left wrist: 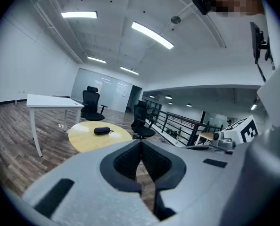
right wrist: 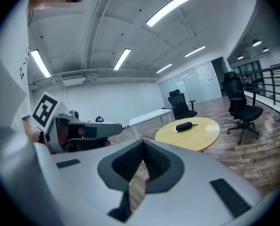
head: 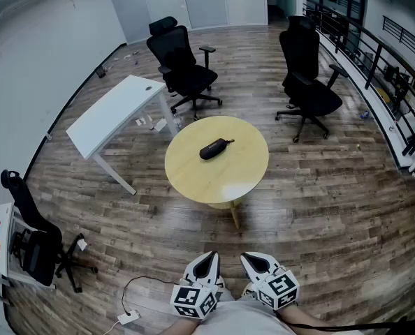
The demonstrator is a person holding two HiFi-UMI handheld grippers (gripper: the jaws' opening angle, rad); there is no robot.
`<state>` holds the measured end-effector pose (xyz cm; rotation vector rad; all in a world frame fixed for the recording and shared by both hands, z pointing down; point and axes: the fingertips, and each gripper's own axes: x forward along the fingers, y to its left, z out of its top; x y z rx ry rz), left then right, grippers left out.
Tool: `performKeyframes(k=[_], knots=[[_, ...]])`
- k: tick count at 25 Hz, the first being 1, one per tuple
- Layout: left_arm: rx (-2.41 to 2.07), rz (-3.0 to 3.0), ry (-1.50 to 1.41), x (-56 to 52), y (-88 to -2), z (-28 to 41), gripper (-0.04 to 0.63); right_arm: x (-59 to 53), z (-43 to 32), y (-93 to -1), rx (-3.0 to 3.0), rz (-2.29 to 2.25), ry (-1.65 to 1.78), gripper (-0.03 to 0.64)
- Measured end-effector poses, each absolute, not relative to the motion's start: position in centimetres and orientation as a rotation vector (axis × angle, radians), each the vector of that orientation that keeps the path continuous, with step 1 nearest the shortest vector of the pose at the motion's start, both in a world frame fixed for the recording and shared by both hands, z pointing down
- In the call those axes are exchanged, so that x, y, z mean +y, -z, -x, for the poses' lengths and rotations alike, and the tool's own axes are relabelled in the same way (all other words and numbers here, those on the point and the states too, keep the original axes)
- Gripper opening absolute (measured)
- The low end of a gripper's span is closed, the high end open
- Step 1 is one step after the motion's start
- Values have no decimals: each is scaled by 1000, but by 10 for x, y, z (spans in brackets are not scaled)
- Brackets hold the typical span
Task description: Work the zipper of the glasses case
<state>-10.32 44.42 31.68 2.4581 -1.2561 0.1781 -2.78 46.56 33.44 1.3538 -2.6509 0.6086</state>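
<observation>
A black glasses case [head: 215, 148] lies near the middle of a round yellow table [head: 193, 180], its pull cord pointing right. It also shows far off as the case [left wrist: 101, 130] in the left gripper view and the case [right wrist: 184, 125] in the right gripper view. Both grippers are held close to the person's body, well short of the table. My left gripper [head: 206, 262] is shut, its jaws meeting at the tips with nothing between them. My right gripper [head: 253, 261] is shut and empty too.
A white desk [head: 117, 114] stands to the table's left. Two black office chairs stand behind it, one chair [head: 183, 65] at the back left and another chair [head: 307, 79] at the back right. A railing [head: 375, 54] runs along the right. A third chair [head: 33, 239] and a floor cable [head: 134, 295] lie near left.
</observation>
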Motion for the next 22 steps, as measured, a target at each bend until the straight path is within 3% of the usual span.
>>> performKeyframes(k=[10,22], knots=[[-1230,-2441,-179,372,-345,80,3,392,-11,-369,-2568,-1409,-651,3],[-1210,-2508,-98,128,-325,82,3,153,-11,-344,-2590,-1469,-583,3]])
